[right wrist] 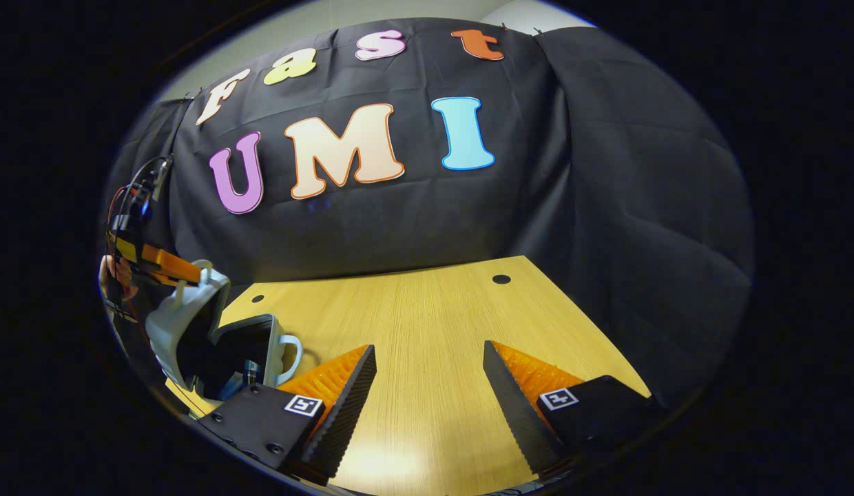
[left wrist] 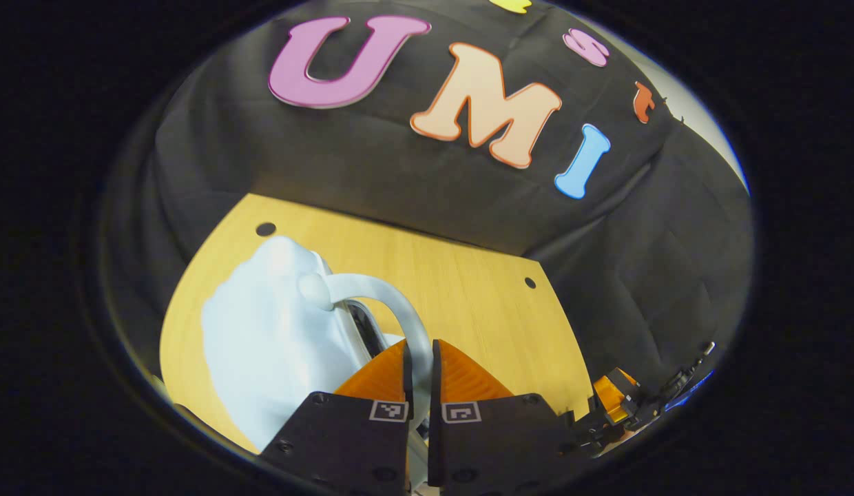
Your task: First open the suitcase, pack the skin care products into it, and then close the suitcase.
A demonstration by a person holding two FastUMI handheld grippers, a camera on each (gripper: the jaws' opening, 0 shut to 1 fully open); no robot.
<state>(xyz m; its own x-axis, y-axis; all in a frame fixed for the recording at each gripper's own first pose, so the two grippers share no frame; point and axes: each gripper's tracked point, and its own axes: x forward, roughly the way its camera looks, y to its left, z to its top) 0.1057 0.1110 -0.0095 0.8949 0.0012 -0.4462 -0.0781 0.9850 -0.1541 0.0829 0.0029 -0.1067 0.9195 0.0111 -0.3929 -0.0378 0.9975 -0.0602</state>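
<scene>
We have the left gripper (left wrist: 419,365) pinched on the handle (left wrist: 392,303) of the suitcase (left wrist: 275,344), its two fingers pressed onto the pale loop from either side. From the right gripper view, the suitcase (right wrist: 186,324) sits at the left edge of the tabletop (right wrist: 427,324), near the front corner, and it stands partly open: the lid half (right wrist: 175,317) is tilted up and away from the lower shell (right wrist: 262,344), with a dark interior between them. The left gripper (right wrist: 182,270) reaches it from the far left, at the top of the raised lid. Something dark and cylindrical, perhaps a bottle (right wrist: 251,375), lies inside, though we cannot make it out clearly.

The right gripper (right wrist: 427,386) has its fingers spread wide and holds nothing; it hovers over bare wood at the front middle of the tabletop, well apart from the suitcase.

We judge that the lid is being worked by its handle, most likely in the closing step, since we see no skin care products standing loose on the tabletop. Whether all are packed we cannot confirm.

The next move calls for swinging the lid down on its hinge until its rim meets the lower shell evenly, with the free right gripper ready to steady the shell or press the lid shut.
</scene>
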